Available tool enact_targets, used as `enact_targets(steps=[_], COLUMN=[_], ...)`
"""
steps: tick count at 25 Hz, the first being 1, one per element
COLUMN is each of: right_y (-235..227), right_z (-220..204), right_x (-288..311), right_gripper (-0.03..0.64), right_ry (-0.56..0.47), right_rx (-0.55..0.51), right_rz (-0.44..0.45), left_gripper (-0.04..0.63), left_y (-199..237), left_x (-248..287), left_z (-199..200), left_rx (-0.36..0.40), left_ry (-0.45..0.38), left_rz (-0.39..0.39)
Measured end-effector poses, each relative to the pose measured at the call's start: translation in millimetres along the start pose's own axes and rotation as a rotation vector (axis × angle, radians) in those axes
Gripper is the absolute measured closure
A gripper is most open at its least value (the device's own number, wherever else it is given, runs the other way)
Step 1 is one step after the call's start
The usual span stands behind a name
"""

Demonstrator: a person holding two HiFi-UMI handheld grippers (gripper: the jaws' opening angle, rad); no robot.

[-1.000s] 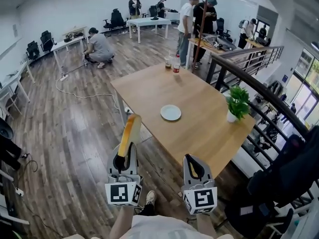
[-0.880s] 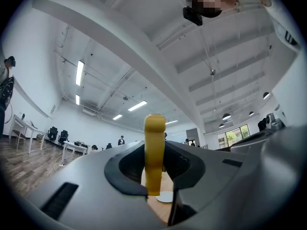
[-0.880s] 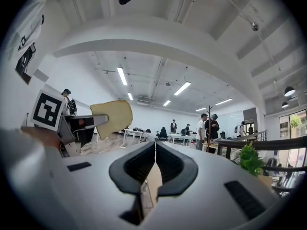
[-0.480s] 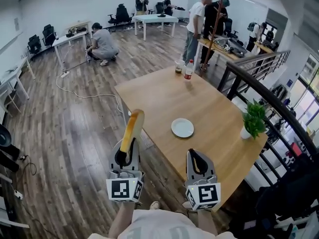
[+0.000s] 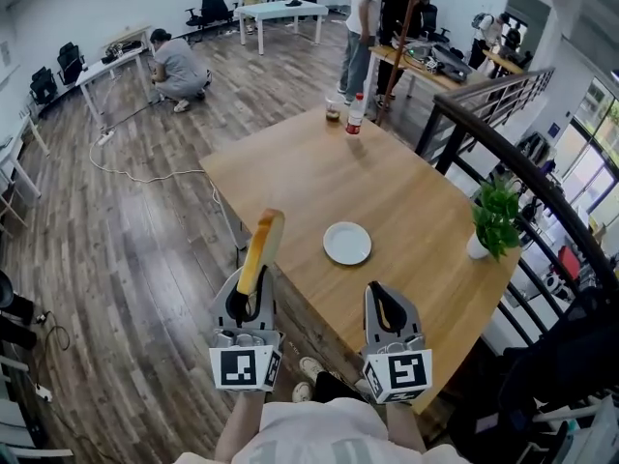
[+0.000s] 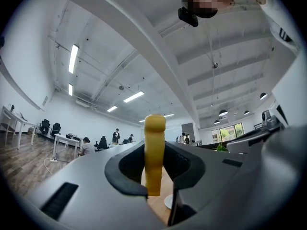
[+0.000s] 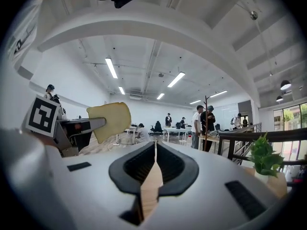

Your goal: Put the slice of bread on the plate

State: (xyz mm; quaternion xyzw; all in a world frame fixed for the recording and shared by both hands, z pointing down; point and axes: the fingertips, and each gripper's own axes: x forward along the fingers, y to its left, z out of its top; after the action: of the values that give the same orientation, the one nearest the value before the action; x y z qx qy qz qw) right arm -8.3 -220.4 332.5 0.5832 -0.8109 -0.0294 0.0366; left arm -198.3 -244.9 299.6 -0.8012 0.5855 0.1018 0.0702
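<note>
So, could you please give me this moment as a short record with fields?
bread: slice of bread, on edge, clamped in the left gripper
plate: white plate, bare, on the wooden table
right gripper: shut, holding nothing
also on table: potted plant, bottle, cup
task state: bread not yet on plate

Wood-plank floor [image 5: 126, 240], wooden table [image 5: 319, 177], black railing [image 5: 462, 130] right, white desks [image 5: 279, 8] far back.
</note>
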Motion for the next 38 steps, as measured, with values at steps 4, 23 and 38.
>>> enact_targets(steps=[4, 23, 38], right_y=[-21.2, -93.7, -138.6], right_z=[3.3, -12.3, -88.0], right_x=[17.0, 65.7, 52.1], right_gripper=[0.597, 0.597, 0.597], right_ry=[0.004, 0.019, 0.202], right_rx=[-0.006, 0.047, 0.103], right_rz=[-0.007, -0.107, -0.199], left_gripper=[0.503, 0.504, 0.504], left_y=[-8.7, -61.9, -103.7], left_x=[30.6, 142.8, 206.4], left_z=[1.2, -47.5, -209.1], left_rx=[-0.009, 0.293, 0.901], left_ry=[-0.006, 0.116, 0.321], left_rz=[-0.015, -0.196, -0.327])
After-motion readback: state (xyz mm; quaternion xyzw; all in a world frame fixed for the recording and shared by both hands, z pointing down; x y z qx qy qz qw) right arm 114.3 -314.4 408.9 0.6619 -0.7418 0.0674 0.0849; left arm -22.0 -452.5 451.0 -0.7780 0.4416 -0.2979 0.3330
